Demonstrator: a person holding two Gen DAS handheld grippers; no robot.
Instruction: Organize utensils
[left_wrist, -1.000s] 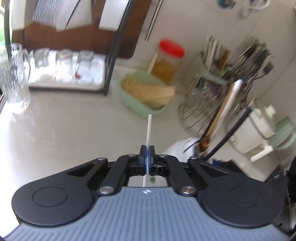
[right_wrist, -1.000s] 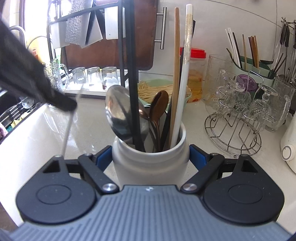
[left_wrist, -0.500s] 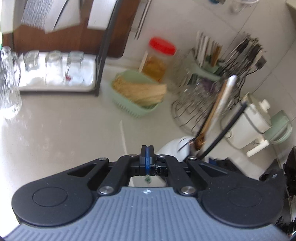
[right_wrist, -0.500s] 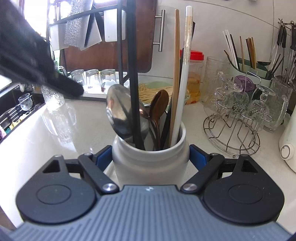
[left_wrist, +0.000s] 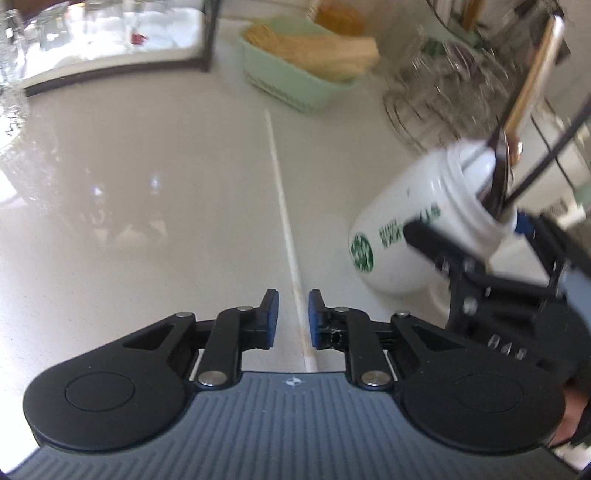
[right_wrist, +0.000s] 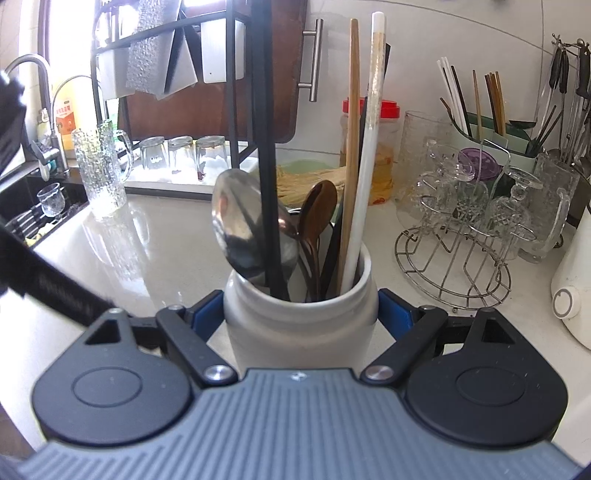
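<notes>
The left gripper (left_wrist: 291, 319), at the lower centre of the left wrist view, has just been opening its jaws, and they now stand a little apart with a thin white chopstick (left_wrist: 284, 221) lying between the blue pads (left_wrist: 271, 314), neither pad pressing on it. The chopstick is long, slim and pale, slightly yellowed near its lower end, and it lies flat on the light counter (left_wrist: 147, 221), running from under the gripper's body up the middle of the frame towards a pale green basket (left_wrist: 295, 92) of straw-coloured sticks. At the right of that frame the right gripper (right_wrist: 301, 314) is clamped around a white ceramic jar (right_wrist: 299, 325), its blue pads against both sides of the jar's neck; the jar shows green print in the left wrist view. In the right wrist view the jar fills the lower centre and holds a large steel spoon (right_wrist: 236, 229), a brown spoon (right_wrist: 317, 206), a wooden chopstick (right_wrist: 352, 147), a white chopstick and a black handle. Behind it, upper left, stand a textured glass mug (right_wrist: 99, 173) and upturned glasses (right_wrist: 181, 151) on a tray under a black rack; at the right a wire stand (right_wrist: 454, 266) carries stemmed glasses, with a red-lidded jar (right_wrist: 384, 147) and a green chopstick caddy (right_wrist: 495, 140) beyond
</notes>
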